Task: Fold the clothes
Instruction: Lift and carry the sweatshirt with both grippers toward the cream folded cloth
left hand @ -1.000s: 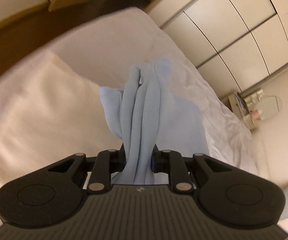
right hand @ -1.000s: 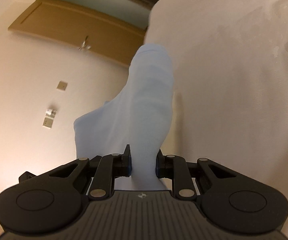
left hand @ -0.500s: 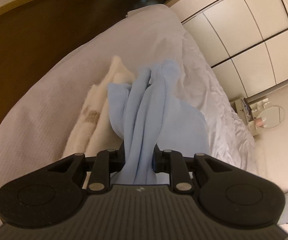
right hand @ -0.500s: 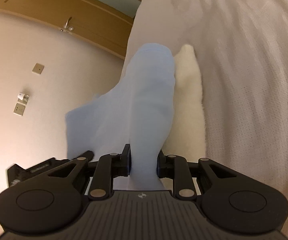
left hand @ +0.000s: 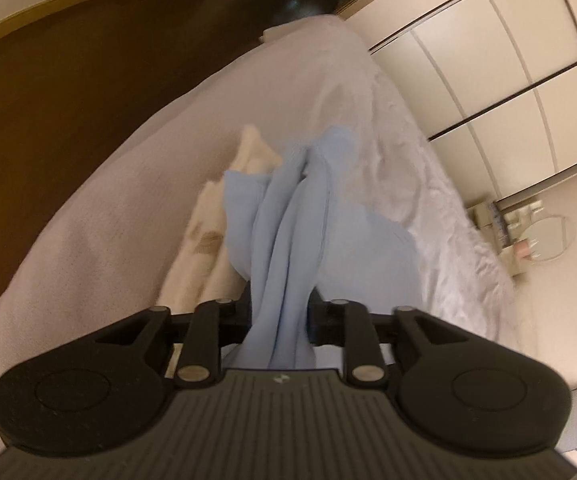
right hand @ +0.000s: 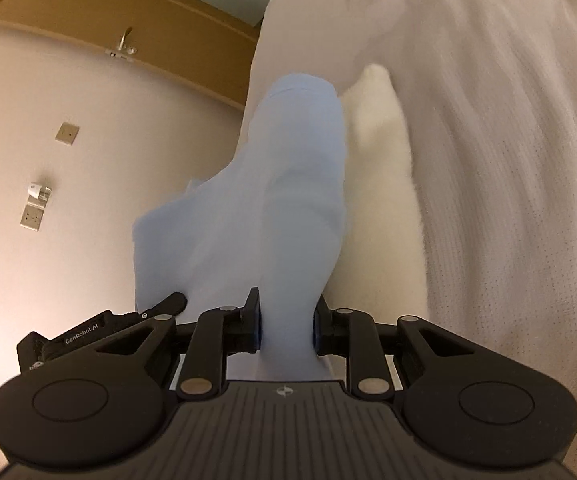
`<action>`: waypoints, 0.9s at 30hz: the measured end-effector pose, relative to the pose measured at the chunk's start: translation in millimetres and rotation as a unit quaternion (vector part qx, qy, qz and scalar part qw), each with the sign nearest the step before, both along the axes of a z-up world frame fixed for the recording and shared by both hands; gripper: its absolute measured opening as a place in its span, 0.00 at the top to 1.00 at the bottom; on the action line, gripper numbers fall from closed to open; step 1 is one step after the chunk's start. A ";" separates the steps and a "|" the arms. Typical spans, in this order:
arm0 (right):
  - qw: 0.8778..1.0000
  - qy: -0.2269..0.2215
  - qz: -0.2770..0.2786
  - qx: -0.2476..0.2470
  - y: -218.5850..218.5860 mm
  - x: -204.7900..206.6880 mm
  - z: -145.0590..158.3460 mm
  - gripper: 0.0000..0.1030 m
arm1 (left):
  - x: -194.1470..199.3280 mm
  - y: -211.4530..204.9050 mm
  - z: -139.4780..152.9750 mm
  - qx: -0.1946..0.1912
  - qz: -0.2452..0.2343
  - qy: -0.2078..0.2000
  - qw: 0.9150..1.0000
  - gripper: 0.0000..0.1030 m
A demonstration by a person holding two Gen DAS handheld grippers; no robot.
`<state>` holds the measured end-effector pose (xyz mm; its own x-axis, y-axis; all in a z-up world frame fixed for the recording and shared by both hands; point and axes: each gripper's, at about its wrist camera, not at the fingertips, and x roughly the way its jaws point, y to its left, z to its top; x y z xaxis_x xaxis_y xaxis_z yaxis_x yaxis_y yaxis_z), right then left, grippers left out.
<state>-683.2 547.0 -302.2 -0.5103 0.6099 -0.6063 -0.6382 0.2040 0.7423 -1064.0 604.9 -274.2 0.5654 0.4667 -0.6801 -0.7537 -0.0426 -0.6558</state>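
Note:
A light blue garment (left hand: 300,220) hangs bunched between both grippers and drapes down toward the white bed (left hand: 108,220). In the left wrist view my left gripper (left hand: 279,308) has its jaws opening, with the blue folds still filling the gap and touching both sides. In the right wrist view my right gripper (right hand: 286,312) is also opening, its blue pads still against the same blue garment (right hand: 288,184). Under and beside the blue cloth, a folded cream garment (left hand: 208,236) lies on the bed. The right wrist view shows this cream garment (right hand: 380,184) just right of the blue one.
The bed cover (right hand: 508,160) fills the right of the right wrist view. Dark floor (left hand: 68,60) lies beyond the bed's left edge. Wardrobe doors (left hand: 488,60) and a small table with a round mirror (left hand: 544,232) stand behind it. A door (right hand: 124,20) and wall sockets (right hand: 32,216) are on the wall.
Both grippers came down toward the bed with the blue garment. The cream garment shifted from filling the left view to a narrow pile beneath it. Both sets of jaws stand slightly wider.

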 end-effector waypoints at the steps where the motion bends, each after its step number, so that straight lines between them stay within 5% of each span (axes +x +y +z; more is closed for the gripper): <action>1: 1.000 -0.013 0.001 -0.002 -1.7 0.5 1.1 0.48 | -1.3 -1.4 2.9 0.000 0.002 0.005 1.000 0.70; 2: 0.999 -0.039 0.004 0.005 -4.7 0.2 8.0 0.40 | -3.3 -5.3 10.2 0.006 0.007 0.013 1.000 0.70; 7: 0.977 -0.196 0.042 0.078 -31.2 -2.2 55.1 0.42 | 0.1 -47.7 72.2 0.076 0.038 0.111 0.990 0.90; 9: 0.963 -0.236 0.069 0.110 -45.3 -6.1 68.5 0.60 | 14.4 -69.4 92.1 0.110 0.020 0.131 0.985 0.98; 10: 0.958 -0.246 0.085 0.123 -52.6 -9.8 72.5 0.73 | 21.8 -77.8 95.8 0.118 0.007 0.135 0.984 1.00; 12: 0.947 -0.259 0.114 0.153 -67.7 -18.5 77.2 0.81 | 39.5 -91.8 93.2 0.126 -0.028 0.160 0.979 1.00; 16: 0.920 -0.291 0.182 0.188 -71.0 -72.9 66.1 0.83 | 57.0 -99.7 46.9 0.105 -0.063 0.240 0.963 1.00; 19: 0.903 -0.322 0.224 0.175 -61.5 -91.8 37.6 0.84 | 47.4 -93.1 14.8 0.094 -0.049 0.228 0.968 0.97; 23: 0.897 -0.319 0.255 0.172 -46.9 -92.3 39.5 0.86 | 51.1 -91.2 29.6 0.099 -0.052 0.243 0.964 0.99; 27: 0.908 -0.293 0.237 0.182 -40.8 -70.2 68.1 0.83 | 54.4 -87.0 75.1 0.146 -0.050 0.240 0.958 1.00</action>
